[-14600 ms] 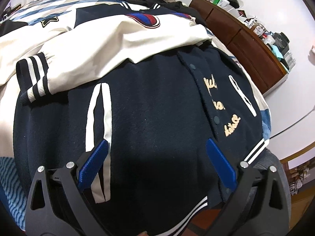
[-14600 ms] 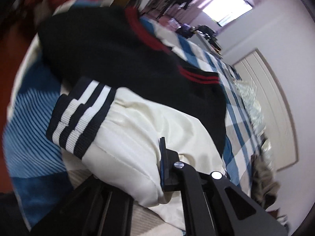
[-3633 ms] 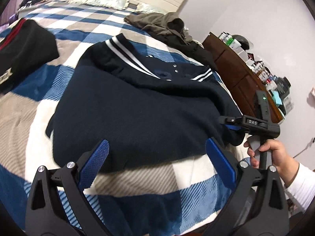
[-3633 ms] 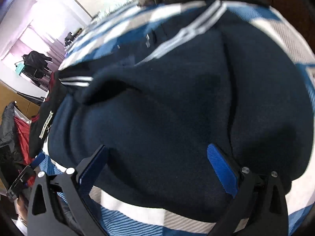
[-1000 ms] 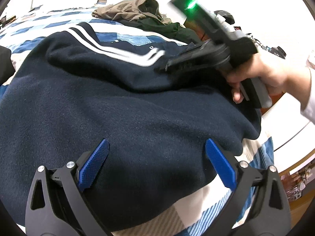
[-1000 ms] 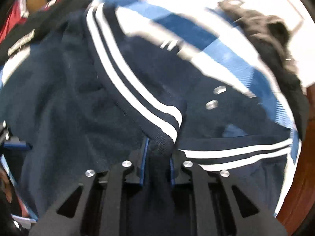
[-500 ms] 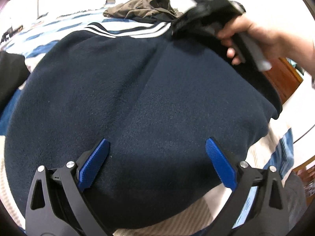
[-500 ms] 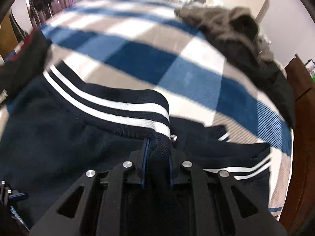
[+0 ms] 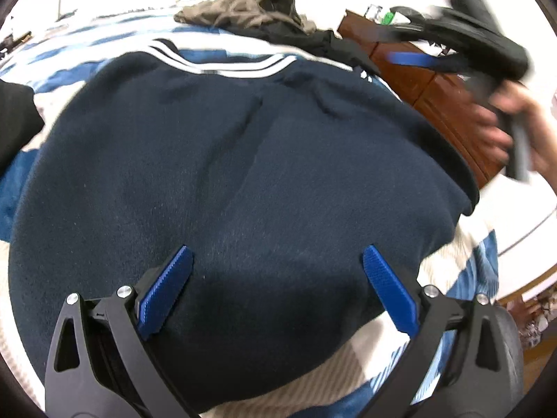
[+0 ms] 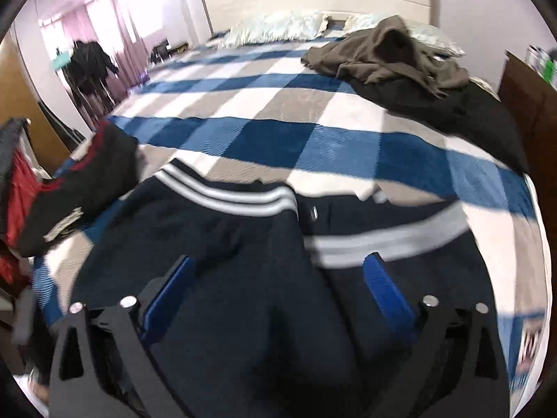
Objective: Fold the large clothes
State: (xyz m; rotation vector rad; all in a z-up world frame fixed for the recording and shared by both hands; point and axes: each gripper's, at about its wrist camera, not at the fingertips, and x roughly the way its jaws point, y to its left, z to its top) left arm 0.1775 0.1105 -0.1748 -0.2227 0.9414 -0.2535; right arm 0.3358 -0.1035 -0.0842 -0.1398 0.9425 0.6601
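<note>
Navy jacket (image 9: 243, 160) lies folded into a rough block on the checked bedspread (image 10: 278, 104), near the foot end; white-striped rib hem (image 9: 222, 66) sits on the far edge, away from both cams. Left gripper (image 9: 276, 289) hangs over the near part of the jacket, jaws spread wide, blue pads (image 9: 165, 289) clear of the fabric, nothing between them. Right gripper (image 10: 278, 292) has jaws that just opened from a narrow pinch, now spread wide; nothing clamped, jacket's striped hem lies below/ahead of the pads. From the left cam the right gripper (image 9: 463, 41) shows blurred at upper right, off the jacket, person's hand (image 9: 504, 129) on its grip. Other stuff: brown garment (image 10: 383, 52) heaped on a black one (image 10: 452, 111) toward the head end by the pillows (image 10: 278, 28); black/red folded garment (image 10: 80, 181) at the bed's left edge in right cam; brown wooden dresser (image 9: 435, 87) beside the bed.
</note>
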